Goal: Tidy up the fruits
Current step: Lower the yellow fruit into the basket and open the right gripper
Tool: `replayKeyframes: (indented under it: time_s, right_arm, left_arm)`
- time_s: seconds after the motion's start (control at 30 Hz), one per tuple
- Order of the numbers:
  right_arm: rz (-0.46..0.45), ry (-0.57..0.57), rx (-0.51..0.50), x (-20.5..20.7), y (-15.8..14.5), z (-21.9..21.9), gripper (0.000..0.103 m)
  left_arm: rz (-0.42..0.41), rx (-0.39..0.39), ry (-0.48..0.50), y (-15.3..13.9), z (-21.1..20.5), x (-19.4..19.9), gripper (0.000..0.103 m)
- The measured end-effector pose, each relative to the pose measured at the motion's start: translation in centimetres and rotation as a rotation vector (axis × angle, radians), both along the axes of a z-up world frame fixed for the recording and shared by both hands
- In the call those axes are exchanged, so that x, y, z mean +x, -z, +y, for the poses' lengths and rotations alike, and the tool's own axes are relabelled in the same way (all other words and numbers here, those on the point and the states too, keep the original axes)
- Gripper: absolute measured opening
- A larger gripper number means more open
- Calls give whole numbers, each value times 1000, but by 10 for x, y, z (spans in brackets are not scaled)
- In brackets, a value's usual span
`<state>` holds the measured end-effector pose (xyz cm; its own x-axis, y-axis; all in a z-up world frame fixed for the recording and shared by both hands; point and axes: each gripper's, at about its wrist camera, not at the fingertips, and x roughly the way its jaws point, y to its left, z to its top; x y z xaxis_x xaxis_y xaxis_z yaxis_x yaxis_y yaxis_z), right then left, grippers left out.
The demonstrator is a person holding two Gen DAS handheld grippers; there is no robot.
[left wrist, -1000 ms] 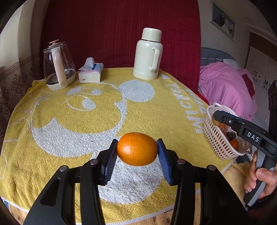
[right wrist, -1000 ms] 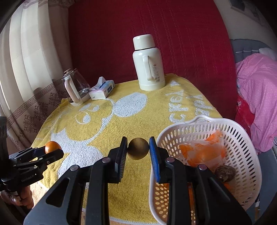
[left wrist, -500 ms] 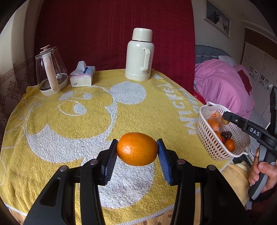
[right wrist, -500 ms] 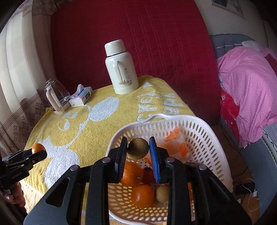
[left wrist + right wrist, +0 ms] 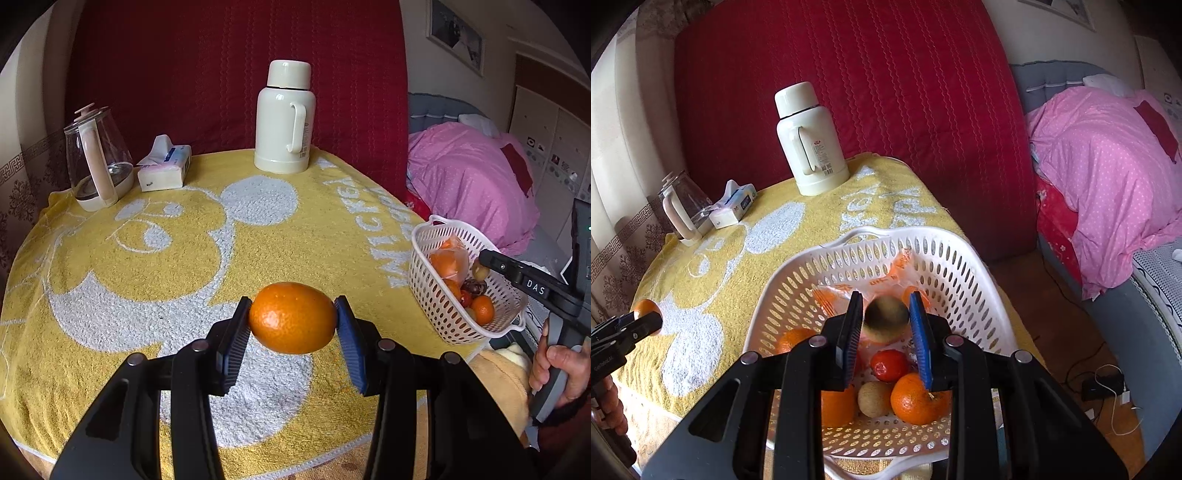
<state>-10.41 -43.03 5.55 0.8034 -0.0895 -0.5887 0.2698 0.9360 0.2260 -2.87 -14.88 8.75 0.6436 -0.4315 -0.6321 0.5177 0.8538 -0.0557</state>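
My left gripper [image 5: 291, 334] is shut on an orange [image 5: 292, 317] and holds it above the yellow towel-covered table [image 5: 155, 266]. My right gripper [image 5: 886, 334] is shut on a small round brown fruit [image 5: 886, 319] and holds it over the white plastic basket [image 5: 798, 280] at the table's right edge. The basket holds several oranges [image 5: 918, 400], a red fruit [image 5: 889, 364], a pale round fruit [image 5: 874, 398] and an orange plastic bag [image 5: 901, 266]. The basket also shows in the left wrist view [image 5: 436, 310], with the right gripper [image 5: 484, 264] above it.
A cream thermos [image 5: 286, 118], a tissue pack [image 5: 164, 170] and a glass kettle [image 5: 98, 158] stand at the table's far side. A red quilted backboard [image 5: 221, 55] rises behind. A bed with pink bedding [image 5: 1108, 177] lies right. Cables [image 5: 1108, 387] lie on the floor.
My right gripper has carried the brown fruit from beside the basket to over its middle and tilted down. My left gripper still holds the orange and has turned slightly toward the basket.
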Motion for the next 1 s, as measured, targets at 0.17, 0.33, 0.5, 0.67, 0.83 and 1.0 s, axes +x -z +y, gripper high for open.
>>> replayKeyframes:
  time_s: [0.17,0.33,0.5,0.67,0.83,1.0]
  right_arm:
    - [13,-5,-4,2,2,1,27]
    - [24,-7,-3,4,5,2,27]
    - [10,9,4,2,1,-2,27]
    - [6,29,8,1,1,-6,40]
    - [-12,53,-2,-3,-4,-9,53]
    - [-27,76,-29,-7,-8,-12,70]
  left_arm:
    - [-1,3,17,-1,-7,-1,46]
    - [-3,3,29,-1,-14,-2,46]
    - [-6,2,43,-3,-20,-4,46]
    - [-12,0,62,-5,-30,-4,46]
    - [-26,-3,101,-10,-45,-7,46]
    - [-47,-7,156,-16,-68,-11,46]
